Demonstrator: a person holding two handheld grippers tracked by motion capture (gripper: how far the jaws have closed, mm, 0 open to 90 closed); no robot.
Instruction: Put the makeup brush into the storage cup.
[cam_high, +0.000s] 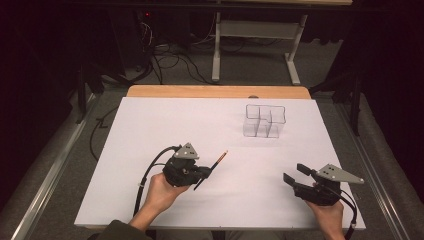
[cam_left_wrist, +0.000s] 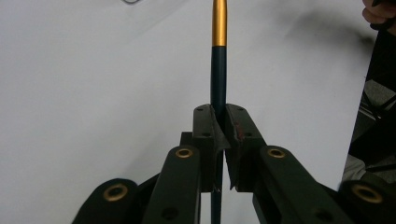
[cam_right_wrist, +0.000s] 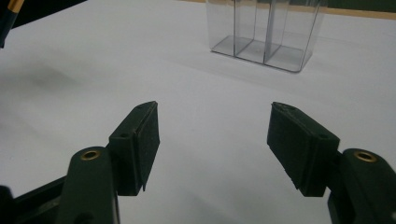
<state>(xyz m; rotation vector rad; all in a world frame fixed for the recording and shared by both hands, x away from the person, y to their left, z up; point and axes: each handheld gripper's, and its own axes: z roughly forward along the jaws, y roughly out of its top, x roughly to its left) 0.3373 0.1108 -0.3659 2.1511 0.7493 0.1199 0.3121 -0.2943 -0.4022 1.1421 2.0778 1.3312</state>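
Observation:
A slim dark pen with an orange-gold end (cam_high: 216, 164) sticks out up and to the right from my left gripper (cam_high: 202, 174), above the white table sheet (cam_high: 150, 130). In the left gripper view the jaws are shut on the pen (cam_left_wrist: 218, 70), which runs straight up between them. My right gripper (cam_high: 296, 173) rests at the front right, open, with nothing between its pads (cam_right_wrist: 144, 140). A clear plastic organiser with several compartments (cam_high: 264, 120) stands toward the back right; it appears ahead of the right gripper (cam_right_wrist: 215, 135) as the clear organiser (cam_right_wrist: 266, 32).
The wooden table edge (cam_high: 215, 91) shows beyond the white sheet. Behind it are table legs and cables on the floor (cam_high: 170, 60). Metal rails run along both sides (cam_high: 55, 160).

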